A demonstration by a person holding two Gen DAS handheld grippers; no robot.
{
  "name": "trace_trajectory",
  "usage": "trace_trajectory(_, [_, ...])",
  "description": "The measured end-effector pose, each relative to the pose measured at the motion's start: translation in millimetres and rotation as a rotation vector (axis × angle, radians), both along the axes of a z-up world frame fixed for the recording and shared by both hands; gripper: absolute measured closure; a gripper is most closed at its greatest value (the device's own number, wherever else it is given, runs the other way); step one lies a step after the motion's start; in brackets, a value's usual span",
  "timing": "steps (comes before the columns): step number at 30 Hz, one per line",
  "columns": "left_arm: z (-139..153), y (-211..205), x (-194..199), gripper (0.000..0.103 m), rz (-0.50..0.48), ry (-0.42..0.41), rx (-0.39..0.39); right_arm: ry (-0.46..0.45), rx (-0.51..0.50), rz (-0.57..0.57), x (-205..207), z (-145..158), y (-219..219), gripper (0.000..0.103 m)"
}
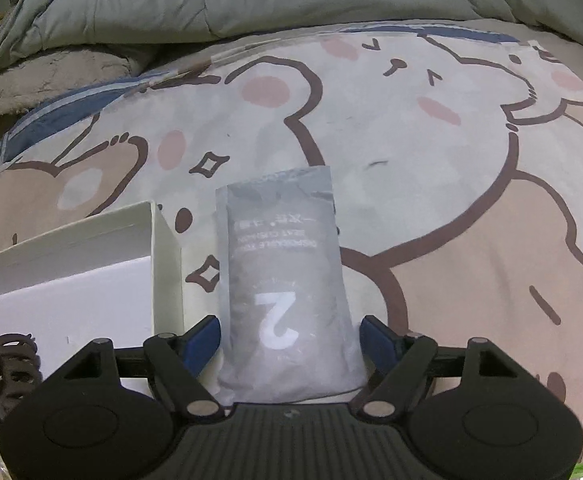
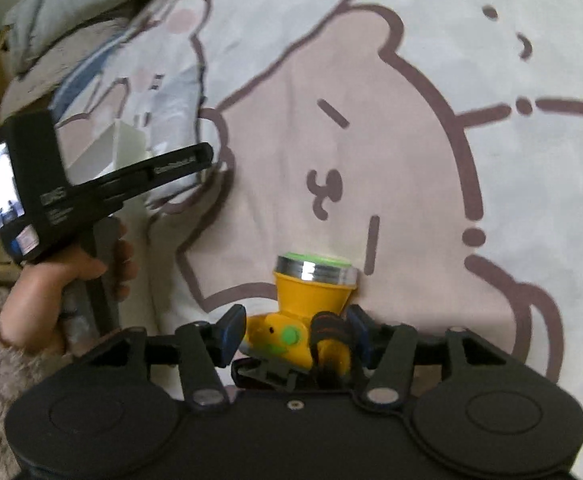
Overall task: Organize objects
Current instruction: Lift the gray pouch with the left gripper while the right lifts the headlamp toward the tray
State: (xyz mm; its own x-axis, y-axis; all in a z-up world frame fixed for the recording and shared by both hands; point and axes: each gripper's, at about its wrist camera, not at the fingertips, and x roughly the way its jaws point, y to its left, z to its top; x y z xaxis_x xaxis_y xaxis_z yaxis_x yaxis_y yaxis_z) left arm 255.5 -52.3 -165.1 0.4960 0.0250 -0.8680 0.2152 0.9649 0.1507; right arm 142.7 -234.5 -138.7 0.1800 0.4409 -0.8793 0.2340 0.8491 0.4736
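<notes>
The left gripper [image 1: 289,338] squeezes a soft gray packet [image 1: 281,280] just beside the white box [image 1: 167,264] edge; the right gripper [image 2: 297,334] clamps a yellow plastic lamp [image 2: 307,300].

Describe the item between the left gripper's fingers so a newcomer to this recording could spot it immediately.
Start at the cartoon-bear bedsheet and find the open white box at its near left. Just right of that box, between the left gripper fingers, lies a flat grey packet. Unlike anything nearby, it carries a big white "2" and small white lettering.

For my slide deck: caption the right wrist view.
Right gripper closed on a yellow headlamp above a bear-print bedsheet.
</notes>
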Motion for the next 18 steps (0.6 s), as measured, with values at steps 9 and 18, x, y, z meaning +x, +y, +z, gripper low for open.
trace_trajectory(9, [3, 5, -13, 0.042, -0.022, 0.038, -0.070, 0.001, 0.065, -0.051, 4, -26, -4, 0.057])
trace_trajectory(18, [10, 7, -51, 0.045, -0.078, 0.078, -0.113, -0.119, 0.016, 0.015, -6, -4, -7, 0.062])
